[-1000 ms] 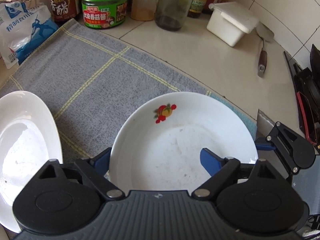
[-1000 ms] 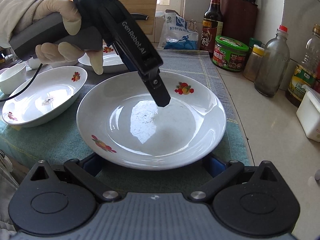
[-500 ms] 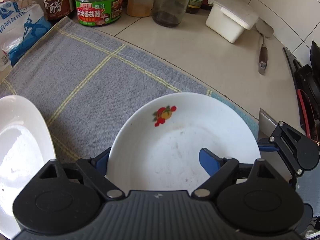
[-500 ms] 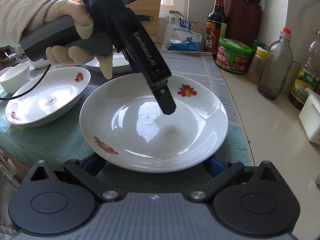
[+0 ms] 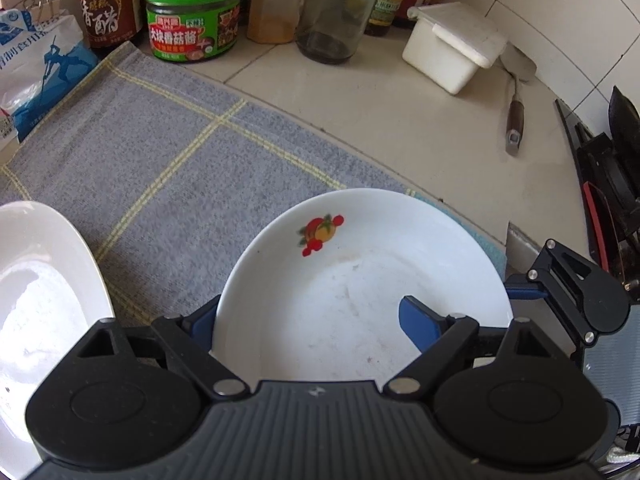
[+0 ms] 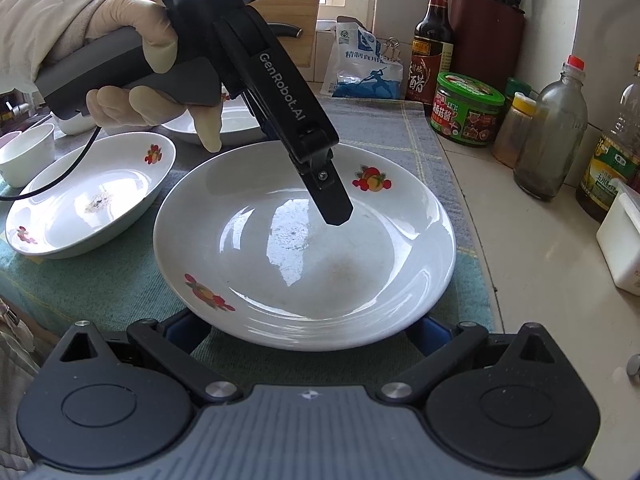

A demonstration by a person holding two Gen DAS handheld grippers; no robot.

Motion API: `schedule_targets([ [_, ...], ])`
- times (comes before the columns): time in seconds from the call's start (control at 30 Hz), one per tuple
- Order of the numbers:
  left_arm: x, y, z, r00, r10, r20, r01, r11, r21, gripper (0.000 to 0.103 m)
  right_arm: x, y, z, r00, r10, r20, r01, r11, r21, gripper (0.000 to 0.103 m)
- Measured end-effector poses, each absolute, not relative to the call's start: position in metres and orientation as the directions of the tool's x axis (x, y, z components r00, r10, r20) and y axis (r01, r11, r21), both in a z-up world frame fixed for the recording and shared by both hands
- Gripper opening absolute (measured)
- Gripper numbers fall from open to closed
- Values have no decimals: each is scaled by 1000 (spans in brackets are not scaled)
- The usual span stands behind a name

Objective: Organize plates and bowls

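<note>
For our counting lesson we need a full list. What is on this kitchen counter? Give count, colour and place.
plate: 1, white with fruit print, centre of towel
oval dish: 1, white, left of plate
back plate: 1, white, behind plate
cup: 1, white, far left
towel: 1, grey with yellow lines, under dishes
salt bag: 1, white-blue, back
vinegar bottle: 1, dark, back
green jar: 1, right of towel
spice jar: 1, yellow cap, beside green jar
glass bottle: 1, clear, right
box: 1, white, by wall
spatula: 1, near box
left gripper: black, open, one finger over plate
right gripper: black, open, at plate's near rim
hand: gloved, holding left gripper
</note>
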State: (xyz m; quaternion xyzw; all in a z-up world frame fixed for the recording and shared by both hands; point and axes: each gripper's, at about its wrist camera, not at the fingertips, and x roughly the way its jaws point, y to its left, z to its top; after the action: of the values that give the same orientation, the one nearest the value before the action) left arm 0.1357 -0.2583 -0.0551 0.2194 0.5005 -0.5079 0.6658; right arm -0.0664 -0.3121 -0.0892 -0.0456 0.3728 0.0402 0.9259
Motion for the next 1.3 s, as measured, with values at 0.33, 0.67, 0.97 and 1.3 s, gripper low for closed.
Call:
schedule_targets([
  [0.33, 158, -273, -50, 10, -484, -875, 893, 399, -210, 90, -44, -328, -82, 729, 35, -684, -127, 988, -85, 103],
  [0.67, 188, -296, -53, 25, -497, -867, 888, 409, -209, 90, -16, -351, -82, 729, 43, -683, -134, 988, -81, 103],
  [0.97, 206, -308, -58, 45, -502, -864, 885, 422, -199, 90, 6, -367, -87, 728, 45, -684, -141, 986, -86, 103],
  [1.3, 213, -311, -65, 49, -519, -853, 876, 433, -213, 90, 14, -374, -94, 719, 32, -694, -138, 986, -98, 103],
])
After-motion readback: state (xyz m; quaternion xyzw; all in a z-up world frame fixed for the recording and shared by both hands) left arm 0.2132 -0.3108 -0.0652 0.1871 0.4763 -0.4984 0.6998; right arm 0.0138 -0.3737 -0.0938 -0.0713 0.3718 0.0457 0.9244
